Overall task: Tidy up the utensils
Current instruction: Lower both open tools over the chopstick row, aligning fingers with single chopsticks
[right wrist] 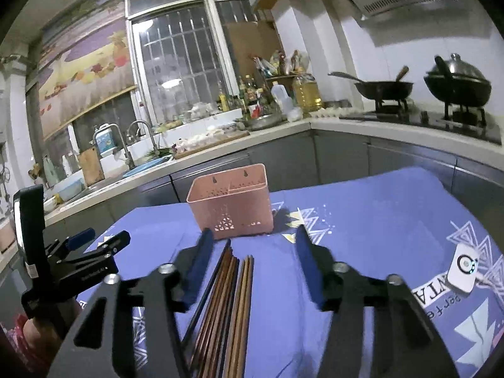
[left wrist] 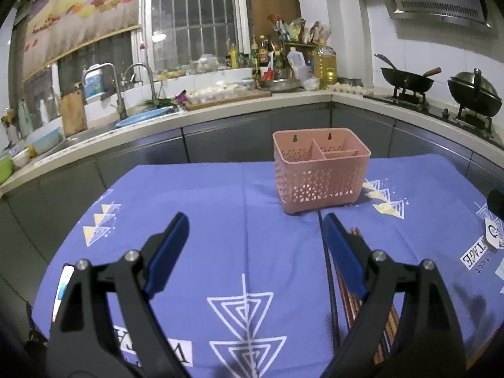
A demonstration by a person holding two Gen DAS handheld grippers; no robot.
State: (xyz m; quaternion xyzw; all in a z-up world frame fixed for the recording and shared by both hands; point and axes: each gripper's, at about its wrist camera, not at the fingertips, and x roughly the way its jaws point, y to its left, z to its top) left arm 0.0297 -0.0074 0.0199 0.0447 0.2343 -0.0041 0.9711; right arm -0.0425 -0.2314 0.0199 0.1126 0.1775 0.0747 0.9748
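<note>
A pink perforated utensil caddy (left wrist: 318,173) (right wrist: 233,211) with three compartments stands upright and empty on the blue patterned tablecloth (left wrist: 220,204). A bundle of brown and black chopsticks (right wrist: 226,289) lies flat on the cloth in front of it, pointing toward it. My right gripper (right wrist: 253,233) is open above the bundle, the chopsticks lying between its jaws near the left finger, with no pad pressing on them. My left gripper (left wrist: 255,220) is open and holds nothing. The chopsticks (left wrist: 346,299) lie partly under its right finger. In the right wrist view it (right wrist: 88,252) appears at the left.
A small white device (right wrist: 463,271) (left wrist: 493,231) lies on the cloth to the right. Behind the table runs a kitchen counter (left wrist: 283,97) with a sink, bottles and two woks (left wrist: 406,78). The cloth's far edge drops off just behind the caddy.
</note>
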